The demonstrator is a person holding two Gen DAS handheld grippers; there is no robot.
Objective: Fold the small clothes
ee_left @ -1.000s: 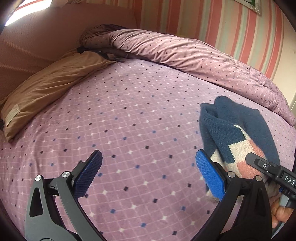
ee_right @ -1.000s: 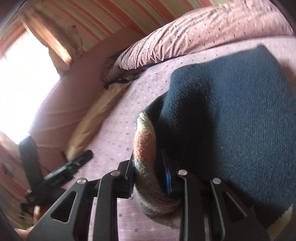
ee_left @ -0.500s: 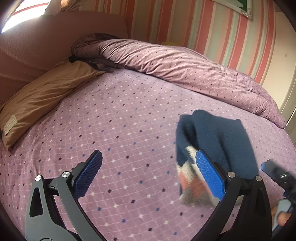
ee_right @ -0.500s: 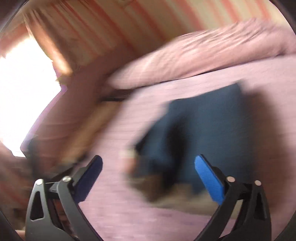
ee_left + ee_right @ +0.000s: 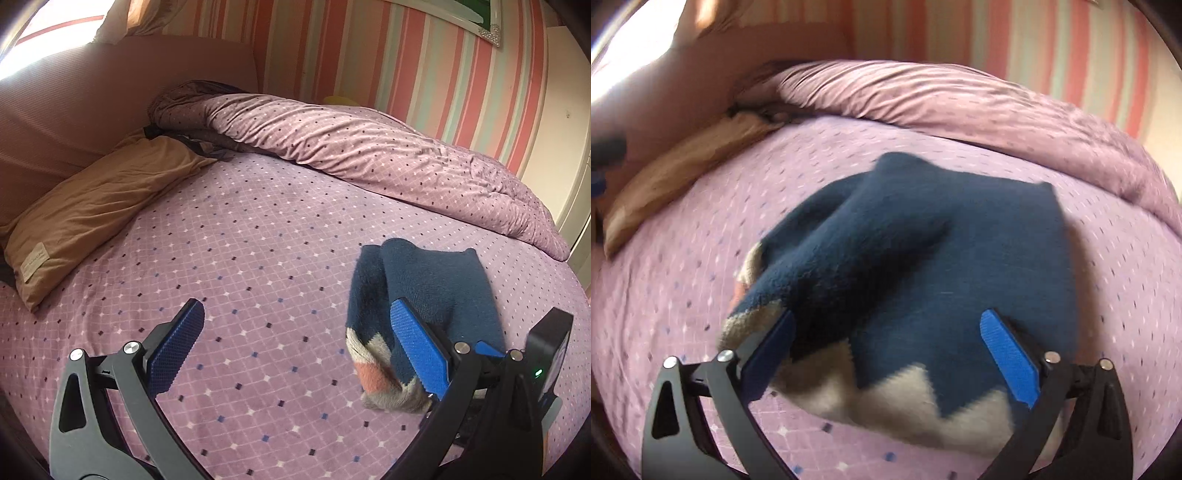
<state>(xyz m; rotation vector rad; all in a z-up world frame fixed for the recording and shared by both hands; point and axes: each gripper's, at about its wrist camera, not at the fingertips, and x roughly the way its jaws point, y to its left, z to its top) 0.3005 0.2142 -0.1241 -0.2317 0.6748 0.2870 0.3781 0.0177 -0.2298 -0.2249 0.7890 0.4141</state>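
A small navy knitted garment (image 5: 436, 288) with cream and pink patches lies folded over on the purple dotted bedsheet (image 5: 240, 258). In the left wrist view it is at the right, partly behind my right finger. My left gripper (image 5: 295, 347) is open and empty over bare sheet to the garment's left. In the right wrist view the garment (image 5: 923, 258) fills the middle, its cream zigzag hem nearest. My right gripper (image 5: 894, 354) is open just above the hem, holding nothing. That view is slightly blurred.
A tan pillow (image 5: 92, 206) lies at the far left by the pink headboard (image 5: 110, 92). A rolled purple duvet (image 5: 369, 155) runs along the back by the striped wall. The right gripper's body (image 5: 546, 354) shows at the left wrist view's right edge.
My right gripper has let go of the garment's hem and opened, then drawn back. The garment dropped into a folded heap on the sheet. My left gripper stayed open.
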